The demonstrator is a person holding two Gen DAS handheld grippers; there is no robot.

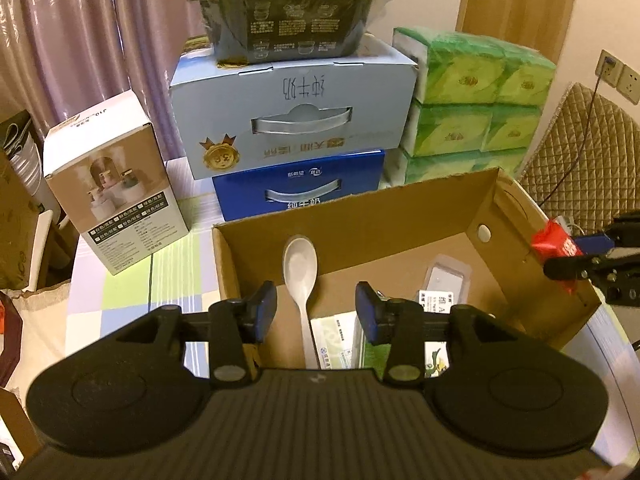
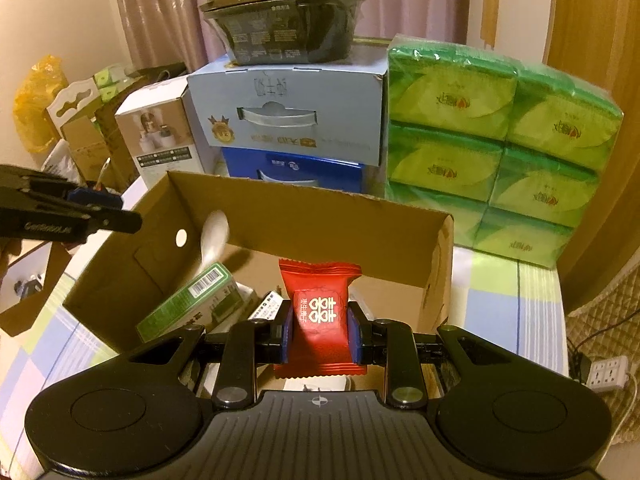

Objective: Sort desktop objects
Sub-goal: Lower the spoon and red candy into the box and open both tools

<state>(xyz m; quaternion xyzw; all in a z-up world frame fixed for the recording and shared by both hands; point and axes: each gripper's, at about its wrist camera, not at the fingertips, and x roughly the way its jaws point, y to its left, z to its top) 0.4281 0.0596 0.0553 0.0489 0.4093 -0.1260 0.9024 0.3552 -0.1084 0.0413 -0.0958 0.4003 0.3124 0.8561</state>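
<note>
The right tongs (image 2: 319, 334) pinch the red candy (image 2: 319, 312) above the cardboard box (image 2: 304, 216); lower it before release; the left tongs (image 1: 316, 312) are spread, empty.

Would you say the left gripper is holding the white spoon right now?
No, the left gripper is open, and the white spoon lies free inside the cardboard box.

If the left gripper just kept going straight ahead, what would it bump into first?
Probably the white plastic spoon lying between the open left gripper fingers, then the brown cardboard box back wall; depth is unclear.
</note>
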